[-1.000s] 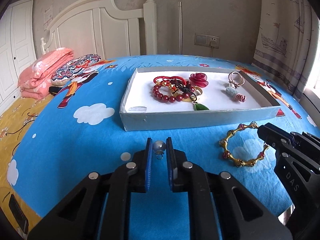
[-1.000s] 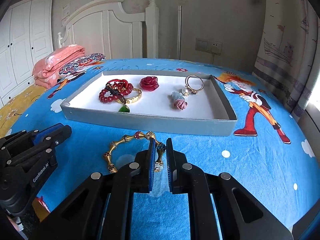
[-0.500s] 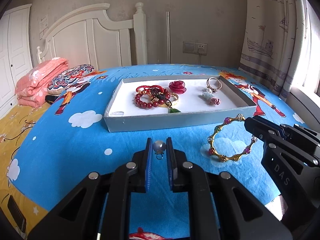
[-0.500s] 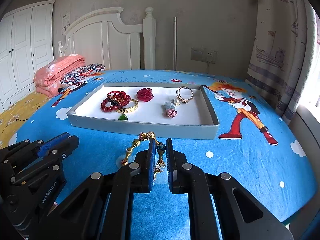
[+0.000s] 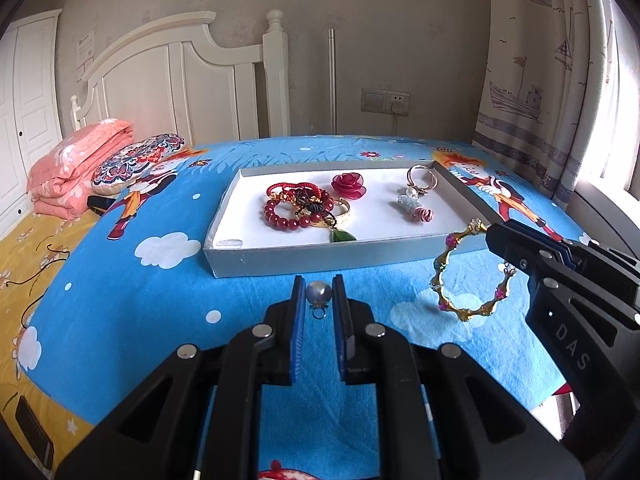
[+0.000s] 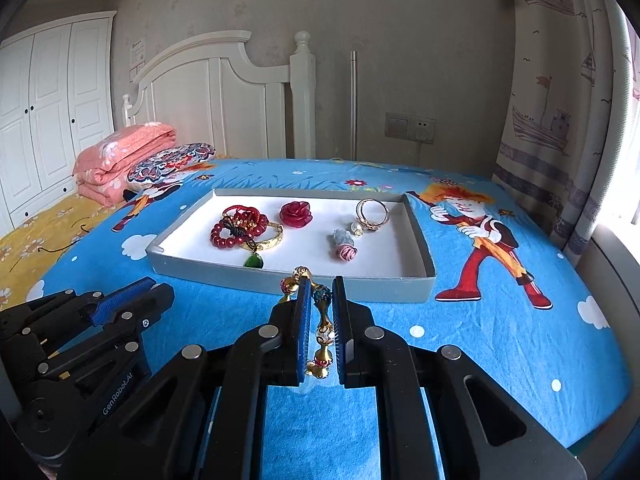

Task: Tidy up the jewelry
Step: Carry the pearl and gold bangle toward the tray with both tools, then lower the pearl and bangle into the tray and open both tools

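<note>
My left gripper (image 5: 318, 294) is shut on a grey pearl pendant (image 5: 318, 293) and holds it above the blue bedspread, in front of the grey tray (image 5: 320, 256). My right gripper (image 6: 321, 298) is shut on a gold beaded bangle (image 6: 323, 322), lifted off the bed; the bangle also shows hanging from it in the left wrist view (image 5: 460, 280). The tray (image 6: 280, 278) holds a red bead bracelet (image 5: 298, 210), a red rose (image 5: 349, 186), gold rings (image 5: 420, 178) and a small pink charm (image 5: 418, 210).
A folded pink quilt (image 5: 76, 168) and a patterned pillow (image 5: 136, 162) lie at the bed's far left. A white headboard (image 5: 192, 80) stands behind, a curtain (image 5: 560, 80) at the right. The left gripper shows at the lower left of the right wrist view (image 6: 132, 304).
Both grippers have risen and drawn back from the bed, each still holding its piece. The bangle has lifted off the bedspread and hangs from the right gripper.
</note>
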